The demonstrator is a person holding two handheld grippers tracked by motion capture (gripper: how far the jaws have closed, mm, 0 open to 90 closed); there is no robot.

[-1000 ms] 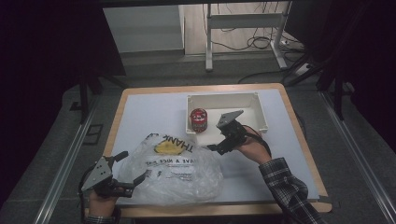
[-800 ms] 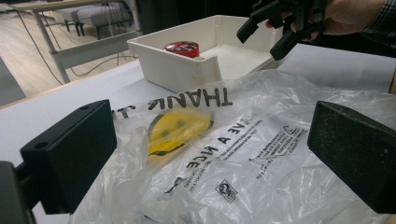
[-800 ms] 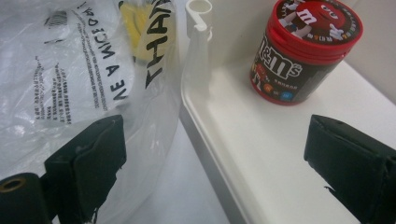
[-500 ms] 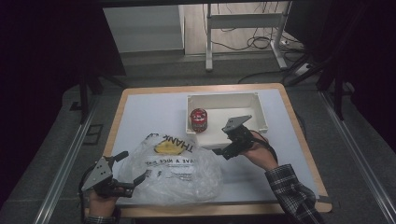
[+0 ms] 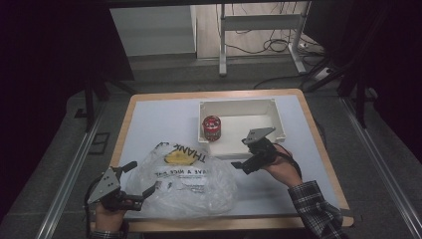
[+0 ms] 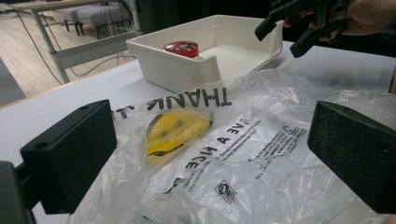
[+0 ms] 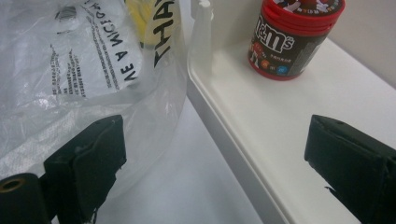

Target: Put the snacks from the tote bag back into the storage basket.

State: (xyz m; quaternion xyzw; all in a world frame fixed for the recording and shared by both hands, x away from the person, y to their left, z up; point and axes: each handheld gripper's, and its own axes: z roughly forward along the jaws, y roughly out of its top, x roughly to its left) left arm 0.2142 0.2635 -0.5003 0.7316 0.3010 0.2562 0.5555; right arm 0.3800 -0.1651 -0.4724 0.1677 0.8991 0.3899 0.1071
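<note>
A white tray (image 5: 276,117) sits on the far half of the pale worktop (image 5: 159,124), and everything else is best placed from it. A red tub (image 5: 212,128) with a dark printed label stands upright inside the tray, against its left end. A clear bag (image 5: 184,179) with a yellow face and black lettering lies crumpled on the worktop just in front of the tray's left end, its far edge reaching the tray's low front wall. The right gripper (image 5: 245,157) hovers over the tray's front edge, to the right of the tub and apart from it; its fingers (image 7: 88,154) are spread wide and hold nothing, and in the right gripper view one finger sits over the bag's edge and the other over the tray floor, with the tub farther ahead between them. The left gripper (image 5: 141,180) is well in front of the tray, at the bag's near left corner; its fingers (image 6: 70,149) are also wide apart and empty, and the left gripper view shows the bag lying between and beyond them, not clamped, with the tray and tub farther off.
</note>
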